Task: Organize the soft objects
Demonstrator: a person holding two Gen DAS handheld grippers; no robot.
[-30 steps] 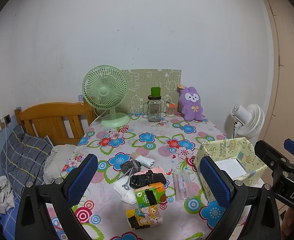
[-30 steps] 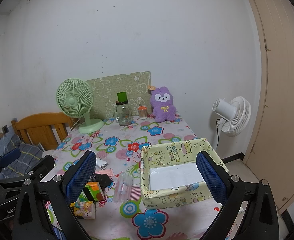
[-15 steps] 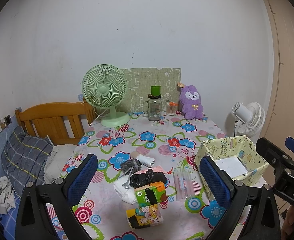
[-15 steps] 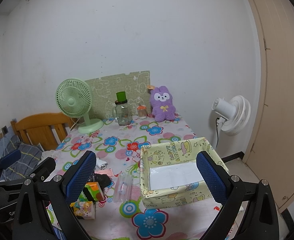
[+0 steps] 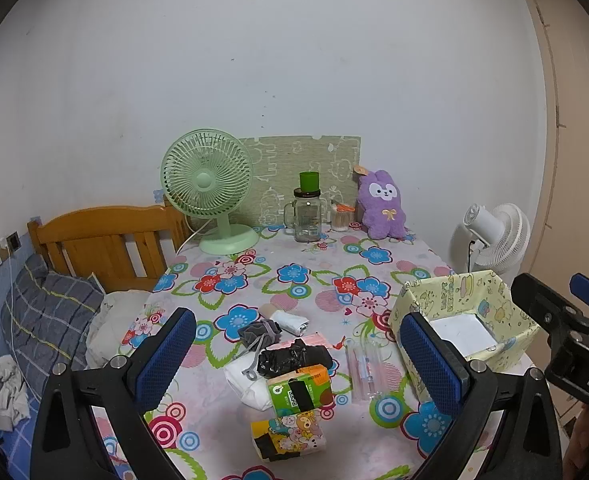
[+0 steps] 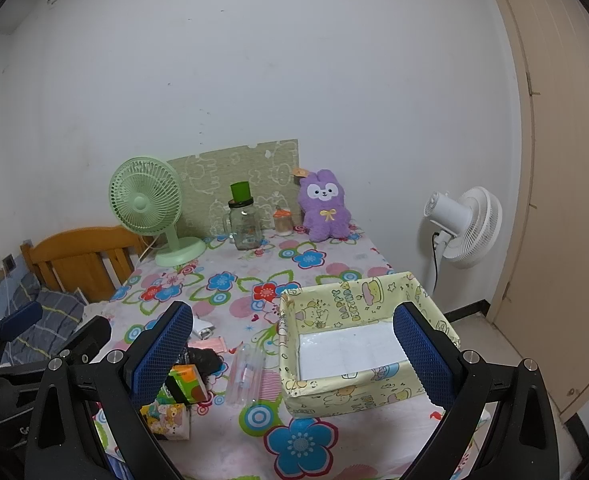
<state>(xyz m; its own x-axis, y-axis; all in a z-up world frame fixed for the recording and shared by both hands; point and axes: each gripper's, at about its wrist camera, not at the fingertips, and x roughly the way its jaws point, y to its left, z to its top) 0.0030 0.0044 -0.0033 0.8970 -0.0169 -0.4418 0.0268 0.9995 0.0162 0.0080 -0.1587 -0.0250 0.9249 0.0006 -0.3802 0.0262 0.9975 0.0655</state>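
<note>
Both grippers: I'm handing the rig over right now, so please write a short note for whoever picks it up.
Left gripper: open, empty, above the pile.
Right gripper: open, empty, over the box.
Pile near the table's front edge: grey pouch, white roll, black bundle, white cloth, two tissue packs.
Yellow box: nothing in it but its white base.
Done: nothing.
Left: move the soft things into the box.

A plain white wall [image 6: 254,60] backed the floral-clothed worktop [image 5: 318,276]; a wooden headboard [image 5: 106,240] stood left, a beige door [image 6: 566,200] right.

Home bedroom: wooden bed headboard [image 5: 102,240], plaid pillow [image 5: 42,316], flowered tablecloth [image 5: 294,272].
</note>
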